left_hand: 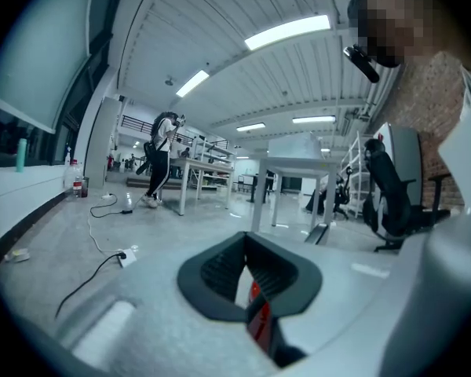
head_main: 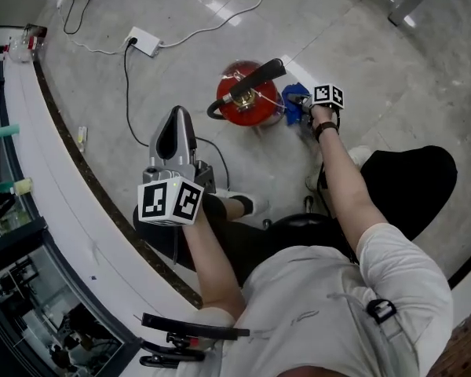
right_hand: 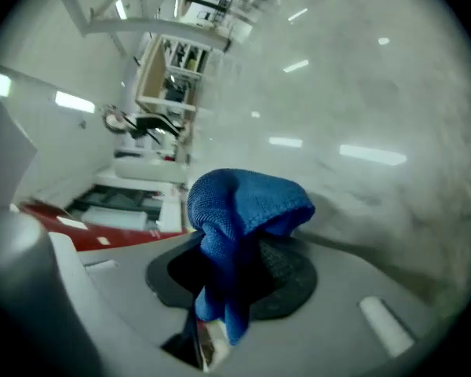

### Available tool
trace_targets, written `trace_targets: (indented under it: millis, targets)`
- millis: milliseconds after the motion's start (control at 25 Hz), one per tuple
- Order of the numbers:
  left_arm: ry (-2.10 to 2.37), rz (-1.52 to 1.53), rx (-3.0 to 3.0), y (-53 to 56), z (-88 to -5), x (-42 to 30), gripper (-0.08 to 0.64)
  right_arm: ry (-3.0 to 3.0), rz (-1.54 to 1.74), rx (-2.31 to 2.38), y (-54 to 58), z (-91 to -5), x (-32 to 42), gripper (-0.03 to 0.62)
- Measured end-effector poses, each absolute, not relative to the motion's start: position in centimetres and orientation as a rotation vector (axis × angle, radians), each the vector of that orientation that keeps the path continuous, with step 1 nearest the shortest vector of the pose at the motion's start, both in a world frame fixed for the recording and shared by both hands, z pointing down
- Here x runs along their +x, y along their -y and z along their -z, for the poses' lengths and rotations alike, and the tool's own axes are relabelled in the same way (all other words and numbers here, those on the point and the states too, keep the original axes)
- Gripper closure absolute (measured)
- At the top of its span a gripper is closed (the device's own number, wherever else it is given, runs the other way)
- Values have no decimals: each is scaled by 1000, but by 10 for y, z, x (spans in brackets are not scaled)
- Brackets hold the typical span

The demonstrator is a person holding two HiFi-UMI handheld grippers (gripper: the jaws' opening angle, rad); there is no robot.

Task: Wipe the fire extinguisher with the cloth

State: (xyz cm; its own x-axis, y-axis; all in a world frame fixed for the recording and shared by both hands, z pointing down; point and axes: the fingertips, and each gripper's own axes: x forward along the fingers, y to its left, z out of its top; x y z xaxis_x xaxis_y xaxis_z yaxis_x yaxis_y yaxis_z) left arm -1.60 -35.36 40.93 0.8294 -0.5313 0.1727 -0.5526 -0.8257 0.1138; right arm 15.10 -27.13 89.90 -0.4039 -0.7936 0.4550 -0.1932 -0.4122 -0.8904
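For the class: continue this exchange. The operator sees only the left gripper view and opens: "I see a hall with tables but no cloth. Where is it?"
Observer: The blue knitted cloth is clamped in the tongs of the right gripper.
Operator: And the extinguisher?
Observer: The red metal fire extinguisher stands upright on the grey floor. The cloth is close beside it, but I cannot confirm contact.
Operator: Where am I relative to it?
Observer: In the head view your left gripper is clear of the extinguisher, to its left.
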Motion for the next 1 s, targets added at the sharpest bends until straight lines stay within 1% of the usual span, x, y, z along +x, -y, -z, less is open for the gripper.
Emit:
trace_targets:
  millis: [40, 120, 240, 320, 440, 520, 560, 680, 840, 920, 1000]
  targets:
    - [856, -188, 2843, 357, -411, -16, 561, -1403, 1754, -1314, 290, -858, 167, 476]
    - [856, -164, 2828, 363, -412, -14, 561, -1474, 1512, -1140, 323, -749, 191, 480]
    - [844, -138, 2820, 369, -413, -8, 561, -1667, 1349, -801, 342, -605, 178, 480]
    - [828, -129, 2819, 369, -413, -4, 561, -1733, 1291, -566, 339, -545, 162, 482]
    - [812, -115, 2818, 370, -411, 0, 561, -1739, 1255, -431, 335, -511, 147, 482]
    - [821, -106, 2813, 374, -409, -2, 561, -1731, 1257, -494, 339, -524, 148, 482]
    - [828, -105, 2809, 376, -410, -3, 561, -1737, 1287, -575, 340, -544, 149, 482]
    - [845, -111, 2797, 378, -411, -8, 561, -1748, 1534, -965, 333, -667, 147, 482]
    - [855, -132, 2790, 379, -415, -13, 561, -1516, 1834, -1309, 295, -845, 143, 480]
    - [861, -147, 2787, 377, -416, -16, 561, -1418, 1915, -1424, 265, -901, 135, 474]
    - [866, -152, 2794, 377, -415, -17, 561, -1432, 1944, -1473, 251, -931, 128, 474]
